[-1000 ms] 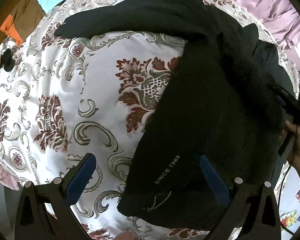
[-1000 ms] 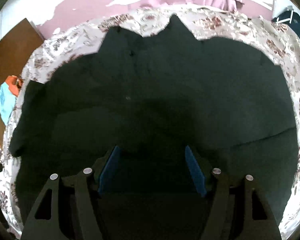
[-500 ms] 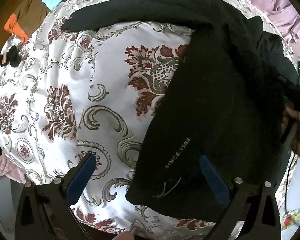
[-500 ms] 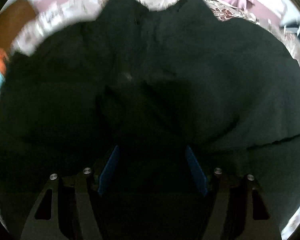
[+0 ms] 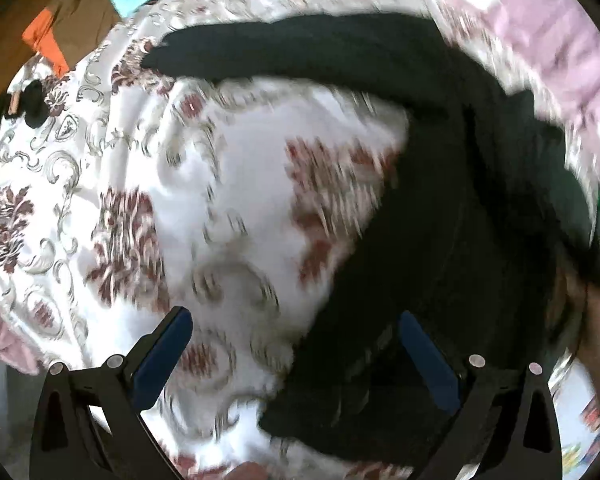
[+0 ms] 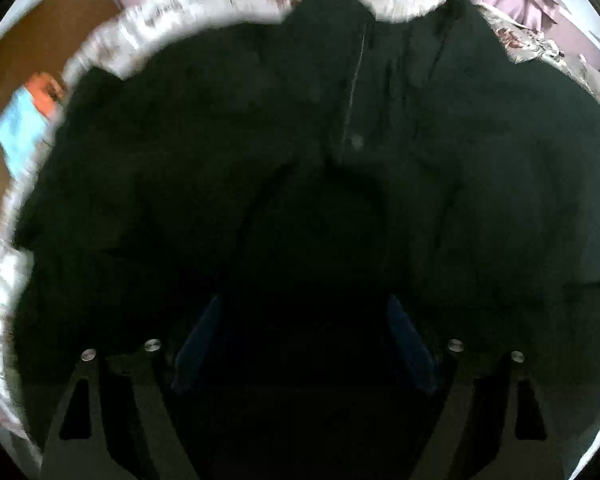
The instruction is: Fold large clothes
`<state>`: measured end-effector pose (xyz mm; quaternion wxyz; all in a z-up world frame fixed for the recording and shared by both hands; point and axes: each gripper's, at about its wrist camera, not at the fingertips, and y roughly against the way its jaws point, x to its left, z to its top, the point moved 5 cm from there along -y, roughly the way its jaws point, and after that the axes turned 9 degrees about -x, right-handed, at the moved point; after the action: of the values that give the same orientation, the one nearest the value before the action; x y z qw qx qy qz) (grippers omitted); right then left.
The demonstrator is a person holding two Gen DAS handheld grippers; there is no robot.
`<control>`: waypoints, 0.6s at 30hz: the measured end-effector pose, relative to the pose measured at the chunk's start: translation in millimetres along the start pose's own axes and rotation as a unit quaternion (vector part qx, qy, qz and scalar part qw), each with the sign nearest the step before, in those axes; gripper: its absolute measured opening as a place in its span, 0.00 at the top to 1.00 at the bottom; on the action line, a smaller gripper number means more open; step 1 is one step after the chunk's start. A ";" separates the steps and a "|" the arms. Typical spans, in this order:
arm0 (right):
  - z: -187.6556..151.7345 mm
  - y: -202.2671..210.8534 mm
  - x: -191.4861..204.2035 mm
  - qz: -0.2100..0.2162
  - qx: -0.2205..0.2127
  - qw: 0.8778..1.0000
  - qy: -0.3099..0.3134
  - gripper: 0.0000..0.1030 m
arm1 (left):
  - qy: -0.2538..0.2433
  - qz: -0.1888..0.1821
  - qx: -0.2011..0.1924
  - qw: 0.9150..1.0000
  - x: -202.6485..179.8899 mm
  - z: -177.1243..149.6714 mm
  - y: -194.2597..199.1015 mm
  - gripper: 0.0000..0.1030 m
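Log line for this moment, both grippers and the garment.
left gripper: open, empty | right gripper: jaws opening over black garment | sleeve: spread across floral bedspread

Floral bedspread (pink cloth behind).

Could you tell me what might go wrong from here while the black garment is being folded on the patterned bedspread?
1. The right hand-held gripper is opening right above the black garment; dark folds there could snag a finger.
2. The long sleeve lies stretched across the bedspread, so the fold may come out uneven.
3. The left hand-held gripper straddles the hem and could drag it.
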<state>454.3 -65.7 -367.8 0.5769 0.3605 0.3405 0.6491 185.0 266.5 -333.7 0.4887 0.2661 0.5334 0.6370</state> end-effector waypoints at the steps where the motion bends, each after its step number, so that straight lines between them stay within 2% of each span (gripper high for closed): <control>1: 0.9 14.2 0.3 0.019 -0.014 1.000 -0.006 0.16 | 0.016 -0.009 -0.002 1.000 8.1 12.4 -5.8 0.00; 3: -4.7 35.9 -4.0 0.056 -0.020 0.998 -0.022 0.08 | 0.040 -0.014 -0.008 0.999 25.5 35.8 -19.0 0.00; 4: -9.6 41.7 -6.6 0.067 -0.012 0.997 -0.029 0.08 | 0.051 -0.014 -0.011 0.999 36.3 50.9 -28.3 0.00; 6: -24.6 49.4 -10.9 0.069 0.004 0.997 -0.028 0.08 | 0.075 -0.025 -0.022 0.997 59.8 86.6 -49.6 0.00; 10: -47.4 60.0 -19.4 0.054 0.022 0.998 -0.019 0.08 | 0.136 -0.047 -0.025 0.989 94.3 134.8 -92.8 0.00; 14: -45.0 71.0 -5.8 0.063 0.022 0.998 -0.020 0.08 | 0.225 -0.101 -0.025 0.969 119.3 168.8 -139.8 0.00; 16: -44.9 80.6 0.8 0.069 0.022 0.997 -0.019 0.08 | 0.266 -0.134 -0.025 0.954 123.7 180.3 -156.9 0.00; 17: -43.7 81.1 6.0 0.075 0.020 0.997 -0.017 0.08 | 0.292 -0.157 -0.027 0.943 125.0 187.1 -164.9 0.00; 18: -46.8 86.6 8.2 0.079 0.018 0.997 -0.016 0.08 | 0.308 -0.170 -0.028 0.936 125.7 192.1 -170.1 0.00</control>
<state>369.8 -67.6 -316.7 0.5225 0.4069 0.3133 0.6807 360.0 453.1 -460.9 0.4089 -0.0519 0.6769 0.6098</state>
